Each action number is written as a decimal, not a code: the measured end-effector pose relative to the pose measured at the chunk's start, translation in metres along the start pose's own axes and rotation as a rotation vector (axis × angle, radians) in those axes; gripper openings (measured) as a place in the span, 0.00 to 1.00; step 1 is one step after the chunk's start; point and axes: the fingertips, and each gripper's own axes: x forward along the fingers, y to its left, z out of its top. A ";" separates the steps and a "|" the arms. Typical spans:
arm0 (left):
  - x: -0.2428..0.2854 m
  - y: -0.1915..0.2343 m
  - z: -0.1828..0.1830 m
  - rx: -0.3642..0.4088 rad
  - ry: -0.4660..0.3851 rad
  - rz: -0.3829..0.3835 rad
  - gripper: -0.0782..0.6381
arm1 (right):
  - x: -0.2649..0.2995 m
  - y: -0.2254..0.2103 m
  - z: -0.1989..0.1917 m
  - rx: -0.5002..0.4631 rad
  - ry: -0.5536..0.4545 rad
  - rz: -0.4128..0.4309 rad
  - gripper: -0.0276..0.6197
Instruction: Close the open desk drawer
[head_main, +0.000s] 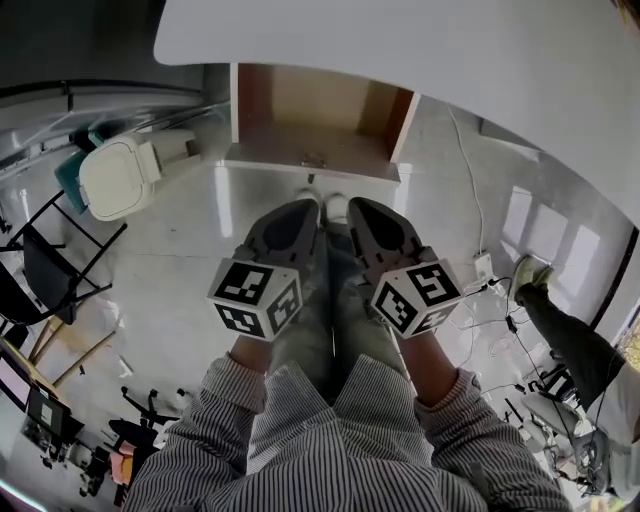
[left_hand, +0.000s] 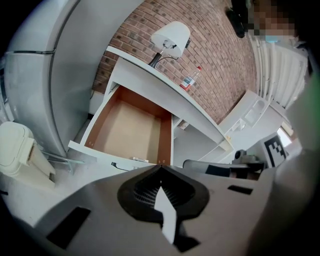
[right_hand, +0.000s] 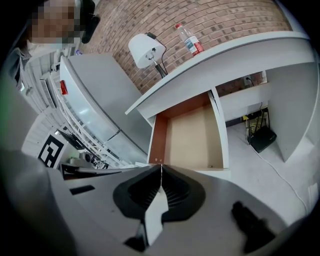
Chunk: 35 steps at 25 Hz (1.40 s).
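The drawer (head_main: 315, 125) is hanging pulled well out from under the near edge of the white surface (head_main: 420, 50), showing its tan bottom and brown side walls, with its white front panel facing the person and a small handle (head_main: 315, 160) sitting at the middle of that panel. The left claw (head_main: 305, 208) and the right claw (head_main: 358, 205) are hovering side by side over the floor (head_main: 200, 250), just short of the drawer front and touching nothing; both are pointing toward the drawer. In the left gripper view the two jaws are pressing together at their tips with nothing between them, and the right gripper view is showing the same for the right claw. Striped sleeves (head_main: 300, 440) are covering the arms behind the marker cubes. On the surface, near its back edge against the brick wall (right_hand: 210, 15), a white lamp (right_hand: 145, 50) is standing with a clear bottle (right_hand: 189, 39) just beside it. A white bin (head_main: 120, 175) is standing on the floor to the left of the drawer, and a black box (right_hand: 262, 137) is lying on the floor under the surface, to the drawer's right.
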 end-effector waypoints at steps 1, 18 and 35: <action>0.002 0.004 -0.004 -0.001 0.001 0.008 0.13 | 0.001 -0.004 -0.004 0.003 0.001 -0.007 0.07; 0.035 0.052 -0.034 -0.015 -0.042 0.106 0.13 | 0.029 -0.041 -0.045 0.027 -0.067 -0.149 0.07; 0.048 0.081 -0.021 0.007 -0.063 0.211 0.13 | 0.044 -0.061 -0.042 0.058 -0.075 -0.262 0.07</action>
